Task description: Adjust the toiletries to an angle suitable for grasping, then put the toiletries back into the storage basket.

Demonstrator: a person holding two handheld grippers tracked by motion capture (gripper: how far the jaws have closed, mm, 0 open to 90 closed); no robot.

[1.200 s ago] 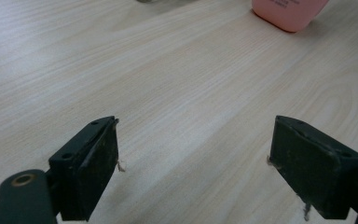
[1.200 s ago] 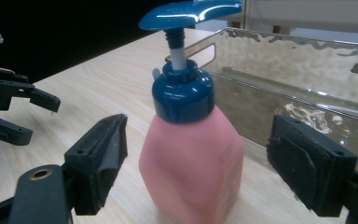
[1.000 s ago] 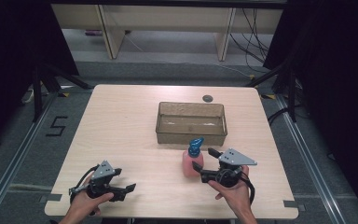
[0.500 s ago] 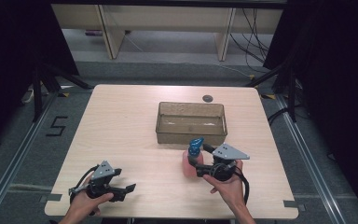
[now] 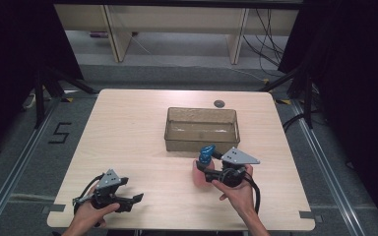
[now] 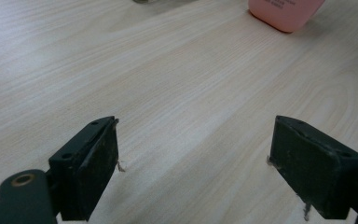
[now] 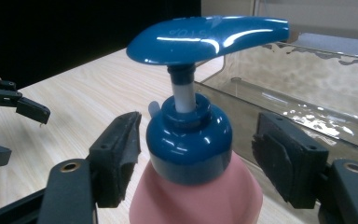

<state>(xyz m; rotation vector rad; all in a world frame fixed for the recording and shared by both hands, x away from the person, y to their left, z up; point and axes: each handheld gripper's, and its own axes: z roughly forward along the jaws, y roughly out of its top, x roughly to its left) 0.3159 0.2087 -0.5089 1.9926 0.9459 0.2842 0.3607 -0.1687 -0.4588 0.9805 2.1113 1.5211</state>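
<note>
A pink pump bottle with a blue pump head stands on the table just in front of a clear plastic bin. My right gripper reaches in from the bottle's right. In the right gripper view its jaws straddle the blue collar and have just been closing. The right pad stands off the collar with a visible gap, and the left pad is close beside it. My left gripper rests low near the table's front left with nothing between its wide-open jaws.
The clear bin stands at the table's centre, right behind the bottle. A small dark round disc lies beyond it near the far edge. The bottle's pink base appears far ahead in the left gripper view.
My right gripper has slid a little left onto the bottle and its jaws have narrowed around the blue collar. The left gripper has stayed where it was.
</note>
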